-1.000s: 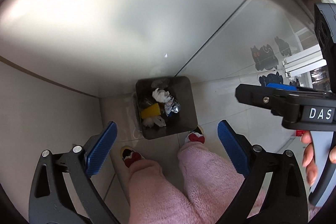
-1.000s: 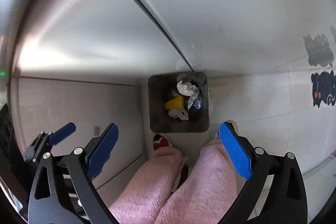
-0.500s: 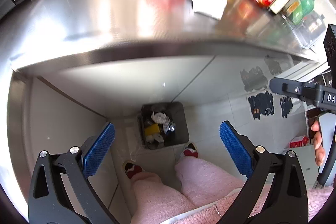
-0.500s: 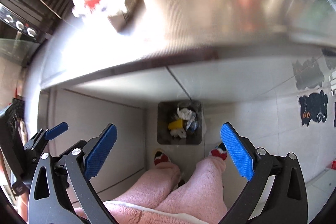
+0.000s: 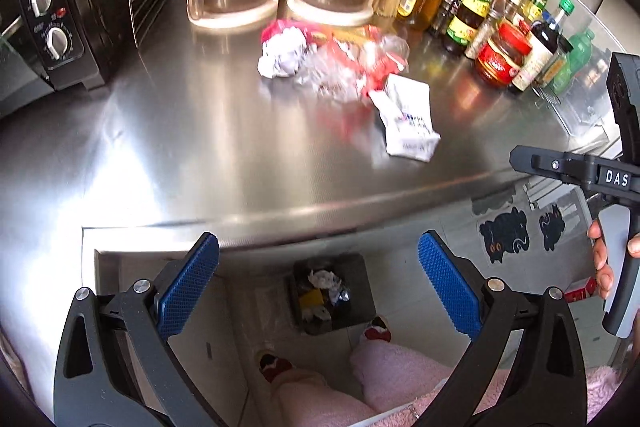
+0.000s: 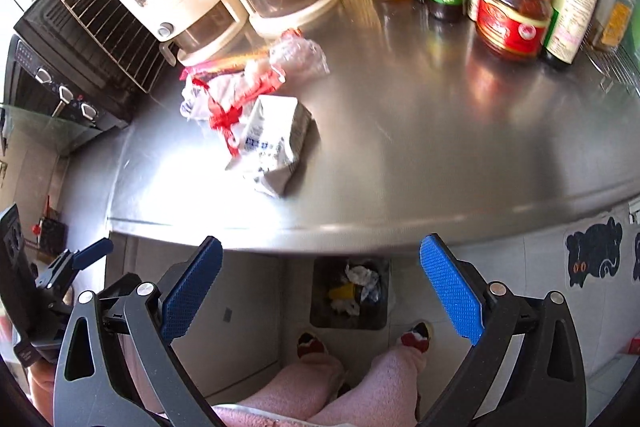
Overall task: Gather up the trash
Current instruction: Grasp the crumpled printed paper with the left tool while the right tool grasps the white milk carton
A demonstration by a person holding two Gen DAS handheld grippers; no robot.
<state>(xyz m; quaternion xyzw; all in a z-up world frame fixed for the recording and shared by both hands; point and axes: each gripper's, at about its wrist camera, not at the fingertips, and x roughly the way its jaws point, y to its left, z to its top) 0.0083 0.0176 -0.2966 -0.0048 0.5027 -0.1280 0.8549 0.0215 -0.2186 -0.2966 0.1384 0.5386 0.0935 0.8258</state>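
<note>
Both tongs (image 5: 318, 285) (image 6: 320, 287) risen above counter edge (image 5: 320, 215), agape.

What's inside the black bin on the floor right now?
The bin holds crumpled white paper, something yellow and a shiny wrapper. Whatever lies beneath these is covered.

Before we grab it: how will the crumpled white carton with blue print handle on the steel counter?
The crumpled white carton with blue print looks flattened, so probably empty, light, and yielding under a squeeze. It lies flat, so rolling is unlikely. The shiny steel counter looks slick; a push may slide it.
</note>
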